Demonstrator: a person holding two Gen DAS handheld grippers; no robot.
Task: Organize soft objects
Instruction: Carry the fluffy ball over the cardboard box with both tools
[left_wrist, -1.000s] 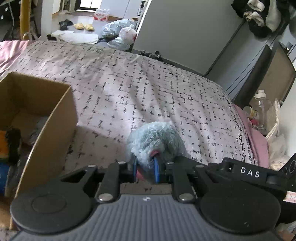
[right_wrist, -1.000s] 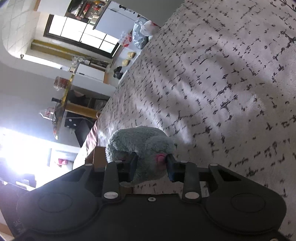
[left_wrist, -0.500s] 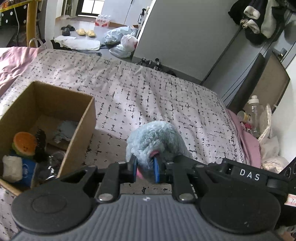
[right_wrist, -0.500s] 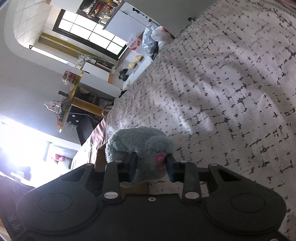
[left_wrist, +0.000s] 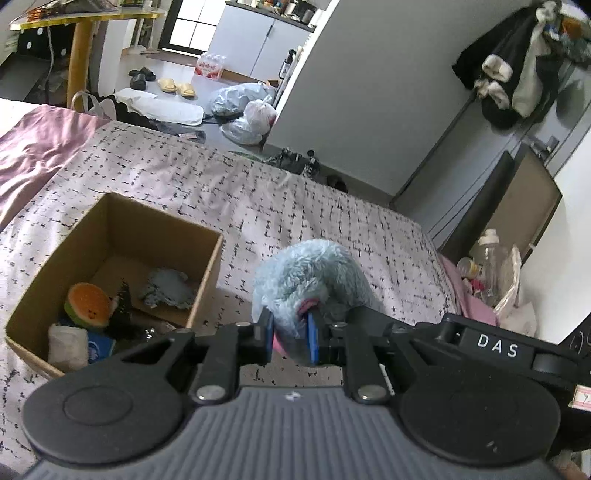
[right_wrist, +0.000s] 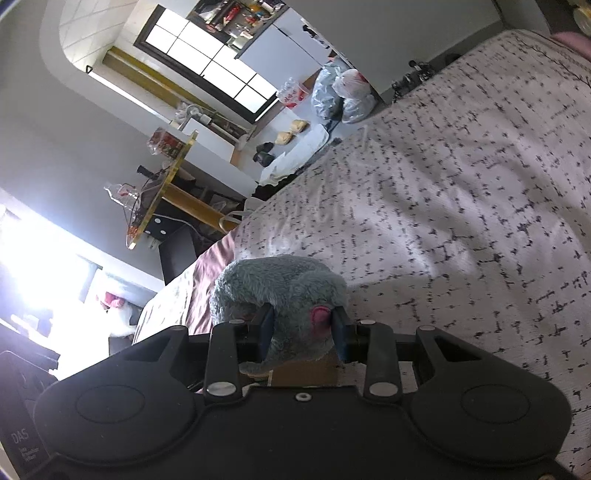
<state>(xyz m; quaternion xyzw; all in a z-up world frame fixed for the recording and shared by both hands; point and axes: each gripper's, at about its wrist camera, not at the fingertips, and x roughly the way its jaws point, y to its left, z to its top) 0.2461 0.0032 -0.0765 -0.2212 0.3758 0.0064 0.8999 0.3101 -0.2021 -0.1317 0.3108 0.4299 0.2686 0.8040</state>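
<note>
Left wrist view: the left gripper (left_wrist: 290, 338) is clenched on a grey-blue plush toy (left_wrist: 314, 273), its blue pads pinching a narrow fold with a pink patch low on the toy. The fluffy bulk of the toy bulges forward and above the fingertips, held clear of the patterned bedspread (left_wrist: 295, 206). To the left of the toy, just beside it in this view, stands an open cardboard box (left_wrist: 207, 280) on the bed — inside lie an orange slice-shaped plush (left_wrist: 88, 304), a grey fuzzy piece (left_wrist: 168, 288) and a white roll (left_wrist: 68, 345).

Right wrist view: the right gripper (right_wrist: 303, 334) grasps the same plush toy (right_wrist: 280, 284), its jaws wider apart, pressing a thicker part from both sides; a pink spot sits just inside the right-hand finger. The toy's rounded body rises beyond the fingertips, and a strip of brown cardboard (right_wrist: 306, 373) shows directly beneath it — the bedspread (right_wrist: 461, 203) fills the right side.
</note>
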